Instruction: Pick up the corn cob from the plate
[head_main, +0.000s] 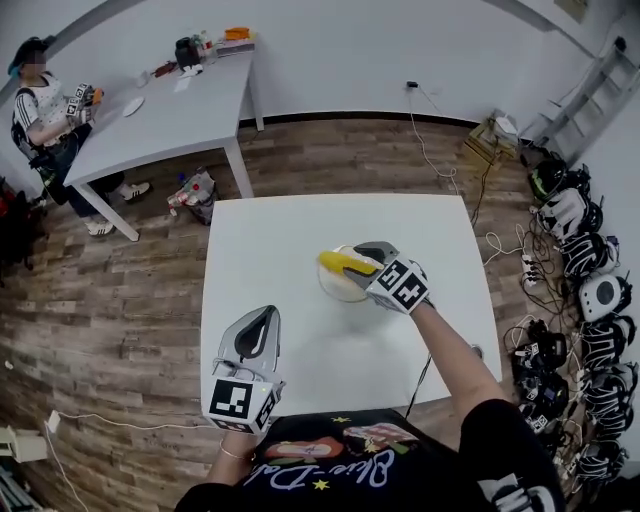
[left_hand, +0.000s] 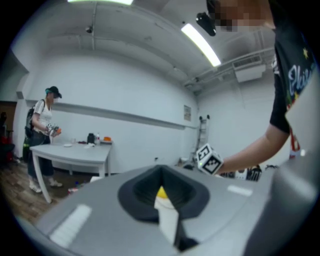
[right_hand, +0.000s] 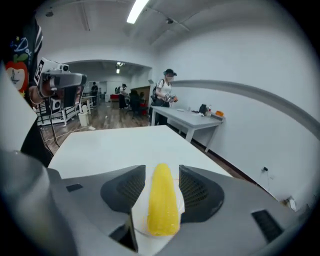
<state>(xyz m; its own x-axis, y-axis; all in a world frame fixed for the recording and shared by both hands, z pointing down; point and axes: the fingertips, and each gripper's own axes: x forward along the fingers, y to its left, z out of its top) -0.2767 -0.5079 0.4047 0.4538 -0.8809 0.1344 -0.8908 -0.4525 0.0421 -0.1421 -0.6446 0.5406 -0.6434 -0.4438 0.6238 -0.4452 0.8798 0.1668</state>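
The yellow corn cob (head_main: 335, 263) lies on a clear round plate (head_main: 336, 290) in the middle of the white table (head_main: 280, 240). My right gripper (head_main: 358, 262) comes in from the right, tilted down, with its jaws on either side of the cob. In the right gripper view the corn cob (right_hand: 162, 205) lies lengthwise between the two dark pads (right_hand: 200, 192) of the right gripper (right_hand: 161, 170), thin gaps on both sides. My left gripper (head_main: 265, 316) hovers near the table's front left, shut and empty. In its own view the left gripper (left_hand: 162, 172) shows a sliver of the corn cob (left_hand: 161, 192) through its slit.
A grey table (head_main: 170, 110) stands at the back left with small items on it and a person (head_main: 45, 110) beside it. Headsets and cables (head_main: 575, 290) crowd the floor on the right. A dark cable (head_main: 420, 385) hangs off the white table's front edge.
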